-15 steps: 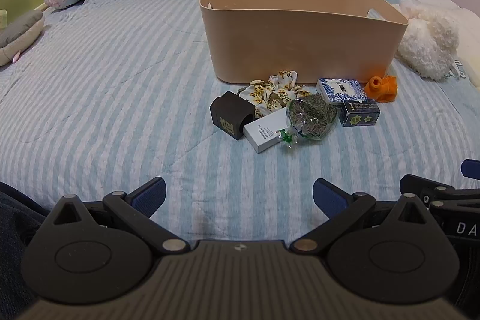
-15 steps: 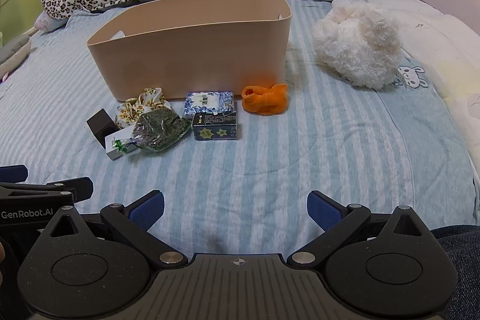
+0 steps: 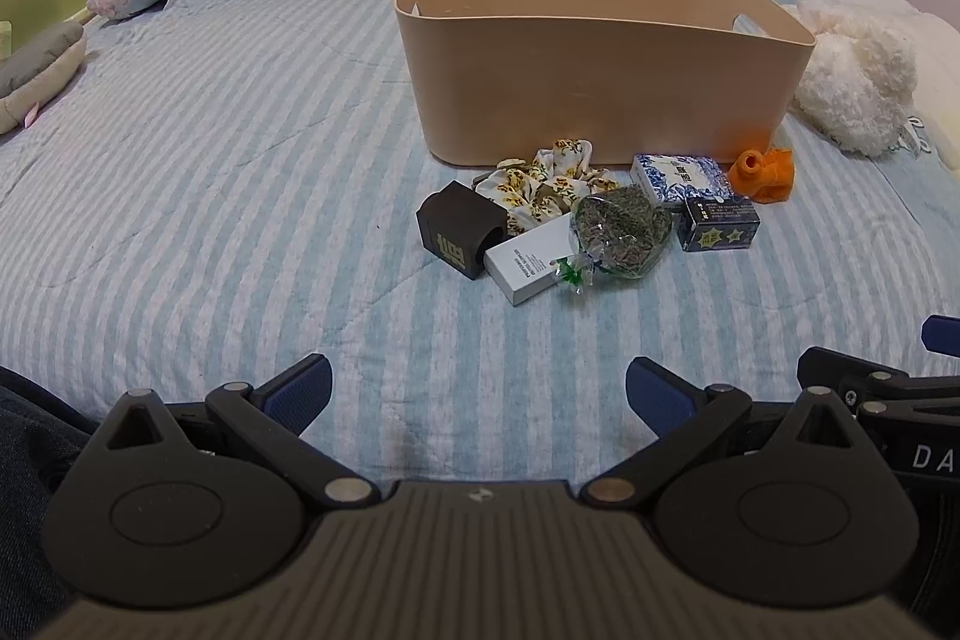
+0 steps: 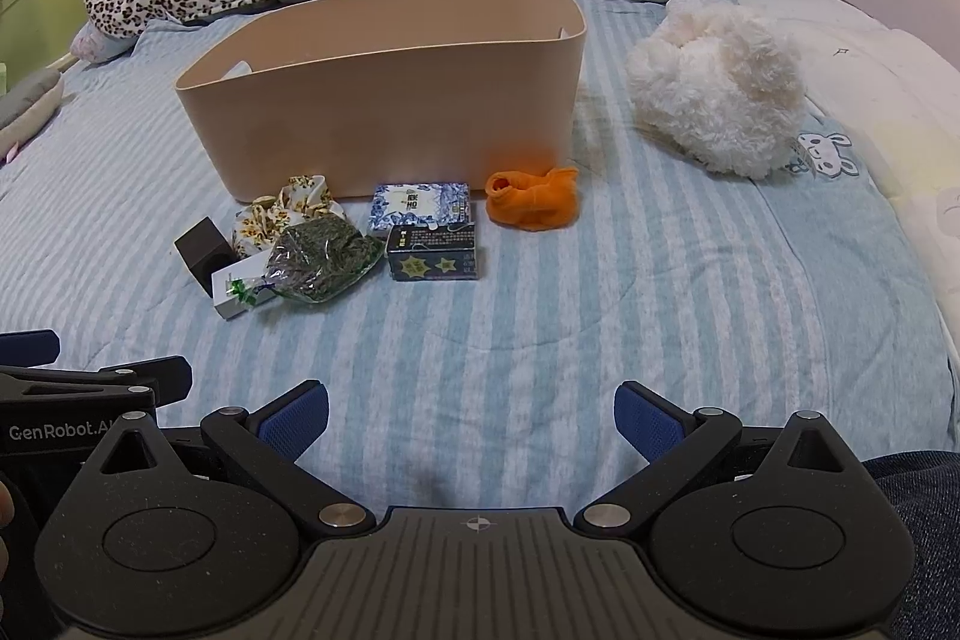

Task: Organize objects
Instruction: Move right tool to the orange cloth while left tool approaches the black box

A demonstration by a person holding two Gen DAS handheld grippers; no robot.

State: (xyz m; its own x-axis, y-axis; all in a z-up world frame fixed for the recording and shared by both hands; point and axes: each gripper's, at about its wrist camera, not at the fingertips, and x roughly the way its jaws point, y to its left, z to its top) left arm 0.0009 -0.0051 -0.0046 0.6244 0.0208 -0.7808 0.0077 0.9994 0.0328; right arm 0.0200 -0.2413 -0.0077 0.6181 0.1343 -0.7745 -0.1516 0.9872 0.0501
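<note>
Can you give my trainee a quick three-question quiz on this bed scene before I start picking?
1. True or false: the left gripper and right gripper are both open and hold nothing.
2. Which item lies nearest the plush toy? A) black box B) orange cloth C) white box
3. Fill in: the clear bag of dried herbs partly rests on the ______ box.

Key:
1. True. Both sets of fingers are spread over bare bedspread.
2. B. It sits at the right end of the cluster, in front of the bin.
3. White.
</note>
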